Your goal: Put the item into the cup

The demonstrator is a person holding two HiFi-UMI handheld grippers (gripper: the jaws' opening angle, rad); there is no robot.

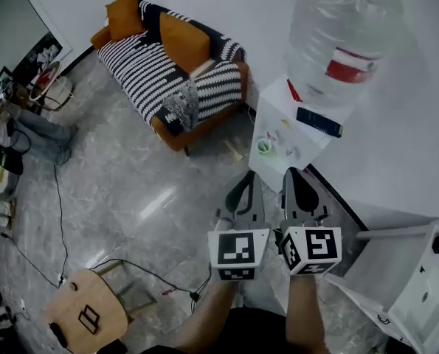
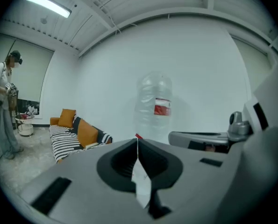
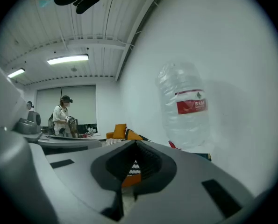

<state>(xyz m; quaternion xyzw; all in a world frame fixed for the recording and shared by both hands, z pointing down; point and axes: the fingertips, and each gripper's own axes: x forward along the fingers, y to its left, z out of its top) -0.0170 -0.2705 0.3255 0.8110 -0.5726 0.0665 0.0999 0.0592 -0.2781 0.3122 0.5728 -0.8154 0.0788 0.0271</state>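
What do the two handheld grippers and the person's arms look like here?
The left gripper and right gripper both have pale grey tapered bodies with dark ribbed pads inside. Each carries a white cube printed with black square markers. No cables show. The forearms have no sleeves; dark clothing shows below.

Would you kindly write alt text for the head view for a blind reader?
Left gripper and right gripper, both shut and empty, point at a white table holding a cup, beside a large water bottle; striped sofa at left.
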